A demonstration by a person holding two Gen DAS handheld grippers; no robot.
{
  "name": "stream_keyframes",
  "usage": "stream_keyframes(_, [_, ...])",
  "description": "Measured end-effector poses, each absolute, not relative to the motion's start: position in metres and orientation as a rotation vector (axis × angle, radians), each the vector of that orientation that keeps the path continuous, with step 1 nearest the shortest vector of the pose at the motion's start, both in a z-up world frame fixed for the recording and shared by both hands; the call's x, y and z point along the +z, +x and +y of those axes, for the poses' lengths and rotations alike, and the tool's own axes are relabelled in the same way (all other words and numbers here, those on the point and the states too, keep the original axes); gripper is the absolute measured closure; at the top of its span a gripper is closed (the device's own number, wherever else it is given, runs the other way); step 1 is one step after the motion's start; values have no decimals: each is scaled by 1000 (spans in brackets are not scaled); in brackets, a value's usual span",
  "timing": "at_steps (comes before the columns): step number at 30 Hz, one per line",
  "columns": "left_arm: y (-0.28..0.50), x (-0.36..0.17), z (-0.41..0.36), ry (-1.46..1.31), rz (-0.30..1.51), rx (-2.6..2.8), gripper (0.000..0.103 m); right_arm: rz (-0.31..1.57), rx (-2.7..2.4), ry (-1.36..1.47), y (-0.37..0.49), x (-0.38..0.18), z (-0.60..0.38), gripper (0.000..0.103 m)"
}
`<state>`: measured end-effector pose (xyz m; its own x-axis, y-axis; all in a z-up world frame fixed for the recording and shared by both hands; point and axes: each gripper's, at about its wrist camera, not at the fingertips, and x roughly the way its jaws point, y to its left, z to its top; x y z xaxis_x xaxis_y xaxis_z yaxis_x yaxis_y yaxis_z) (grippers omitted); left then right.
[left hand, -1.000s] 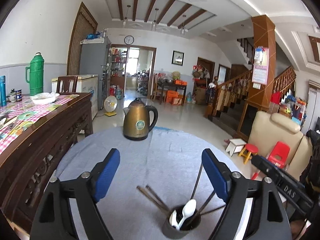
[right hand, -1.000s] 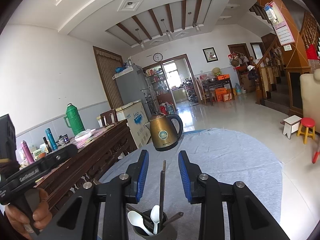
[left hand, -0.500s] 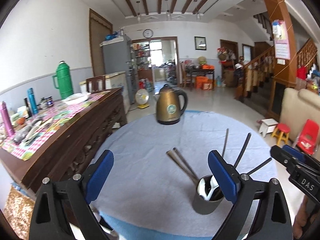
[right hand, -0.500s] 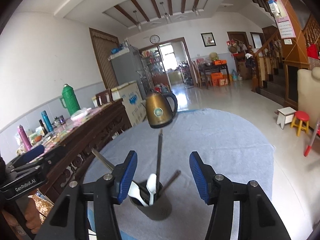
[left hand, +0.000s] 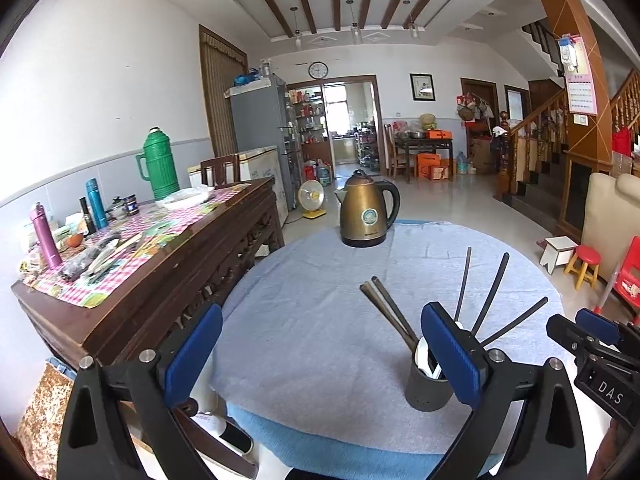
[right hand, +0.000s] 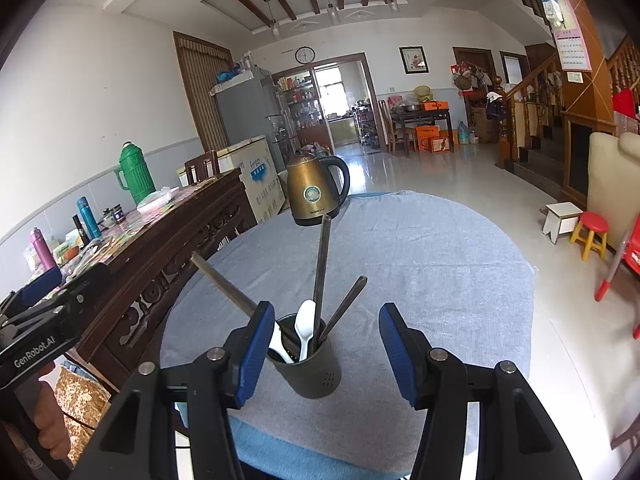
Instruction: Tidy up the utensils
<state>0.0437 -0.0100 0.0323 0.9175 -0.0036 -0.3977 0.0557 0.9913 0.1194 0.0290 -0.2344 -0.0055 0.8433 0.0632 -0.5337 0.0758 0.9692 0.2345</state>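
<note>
Two grippers are aimed slightly downward over the round table (left hand: pixel 320 320). The left gripper (left hand: pixel 320 350) is seen with its jaws opening wide, nothing between them; the cup (left hand: pixel 426 388) of chopsticks (left hand: pixel 390 312) and spoons (right hand: pixel 306 326) stands partly behind its right finger. The right gripper (right hand: pixel 326 346) is held with jaws apart, the cup (right hand: pixel 310 372) framed between the pads, untouched. A kettle (right hand: pixel 314 192) is noted at the far edge.
</note>
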Motion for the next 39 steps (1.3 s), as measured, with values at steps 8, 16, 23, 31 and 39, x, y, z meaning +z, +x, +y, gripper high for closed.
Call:
stream_keyframes(8, [4,43,8,99,381,1,3,579,-26,279,4,10,-223,44])
stream_keyframes(16, [-1,38,8,124,429,-9,3,628,-56,265,-2,-4,-217,40])
stream_keyframes(23, [-8,34,-6,173,441,-20,3,648,-55,273,-9,-17,-219,40])
stream_keyframes(31, [-13,33,-19,198,436,-33,3,646,-56,291,-13,-21,-222,40])
stream_keyframes(39, [-10,30,-18,199,450,-34,3,632,-56,281,-14,-19,-218,40])
